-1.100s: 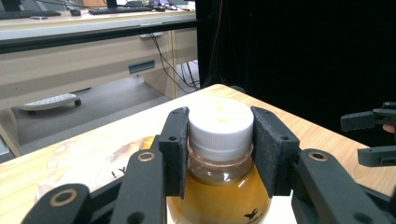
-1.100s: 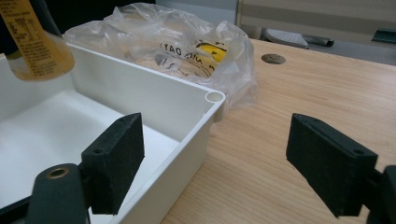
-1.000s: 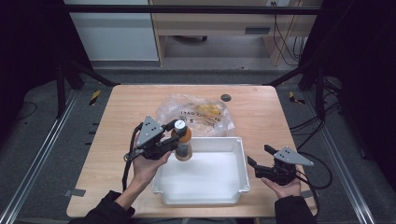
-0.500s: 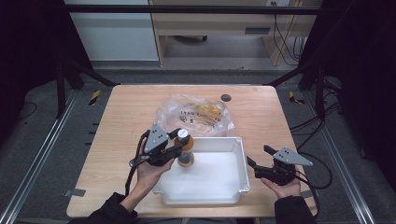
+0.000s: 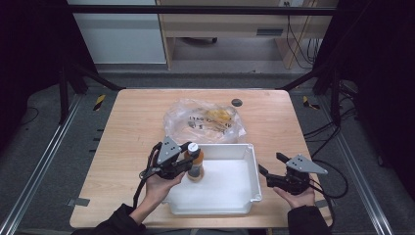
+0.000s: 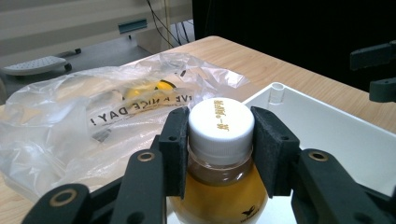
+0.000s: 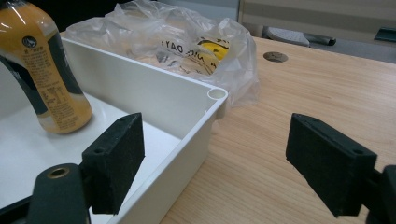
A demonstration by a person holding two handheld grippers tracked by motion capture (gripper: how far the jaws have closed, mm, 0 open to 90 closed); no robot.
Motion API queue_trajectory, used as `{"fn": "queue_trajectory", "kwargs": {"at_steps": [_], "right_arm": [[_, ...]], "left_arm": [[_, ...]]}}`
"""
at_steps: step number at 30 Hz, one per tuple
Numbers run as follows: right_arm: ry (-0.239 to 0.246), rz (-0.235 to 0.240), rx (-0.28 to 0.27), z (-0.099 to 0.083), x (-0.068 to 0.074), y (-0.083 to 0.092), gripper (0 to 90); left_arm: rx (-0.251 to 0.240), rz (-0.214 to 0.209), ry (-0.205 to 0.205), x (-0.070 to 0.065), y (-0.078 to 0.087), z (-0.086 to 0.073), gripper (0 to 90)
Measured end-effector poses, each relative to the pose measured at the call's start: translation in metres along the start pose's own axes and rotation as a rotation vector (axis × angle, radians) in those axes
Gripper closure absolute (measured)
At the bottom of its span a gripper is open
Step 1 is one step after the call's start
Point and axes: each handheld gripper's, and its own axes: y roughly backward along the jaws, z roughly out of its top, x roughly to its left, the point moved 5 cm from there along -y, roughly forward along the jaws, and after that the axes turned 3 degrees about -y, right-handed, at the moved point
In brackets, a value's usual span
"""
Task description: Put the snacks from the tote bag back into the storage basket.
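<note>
Presently listed, largest first. Wooden table [image 5: 132,127]: bears all items. White bin [image 5: 252,166]: shallow, open-topped, at the near edge, floor bare apart from the bottle. Clear plastic bag [image 5: 203,120]: crumpled, printed lettering, yellow contents, lying just behind the bin. Juice bottle [image 6: 219,186]: amber-orange liquid, white ribbed cap with small print, dark label; upright at the bin's far left corner, base at or just above the floor. Left gripper [image 5: 188,157]: pads clamped on the bottle's cap and neck. Right gripper [image 7: 233,158]: jaws spread wide, empty, beside the bin's right wall. Risk, as a judgement: the hold sits high on a smooth cap, so a tilted release could tip the bottle over inside the bin or knock it against the wall.
</note>
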Motion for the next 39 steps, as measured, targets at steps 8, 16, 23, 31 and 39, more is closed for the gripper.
{"fn": "queue_trajectory", "kwargs": {"at_steps": [8, 16, 23, 31, 39], "right_arm": [[-0.001, -0.005, -0.002, 0.0, -0.0004, 0.0005, 19.4], [-0.002, -0.008, 0.002, -0.001, -0.0005, -0.0004, 19.1], [-0.01, -0.013, 0.006, -0.0023, -0.0007, -0.0011, 18.1], [-0.015, -0.019, -0.001, -0.0019, -0.0026, 0.0007, 18.0], [-0.021, -0.031, -0.001, -0.0024, -0.005, 0.0023, 17.1]], "left_arm": [[-0.01, 0.006, -0.005, -0.0035, -0.0003, -0.0041, 59.0], [-0.026, 0.012, 0.015, -0.0022, -0.001, -0.0064, 58.3], [-0.024, 0.003, 0.011, -0.0039, -0.0021, -0.0064, 52.0], [-0.025, -0.015, 0.014, -0.0048, -0.0001, -0.0046, 40.8], [-0.028, -0.024, 0.018, -0.0007, 0.0071, -0.0032, 33.7]]}}
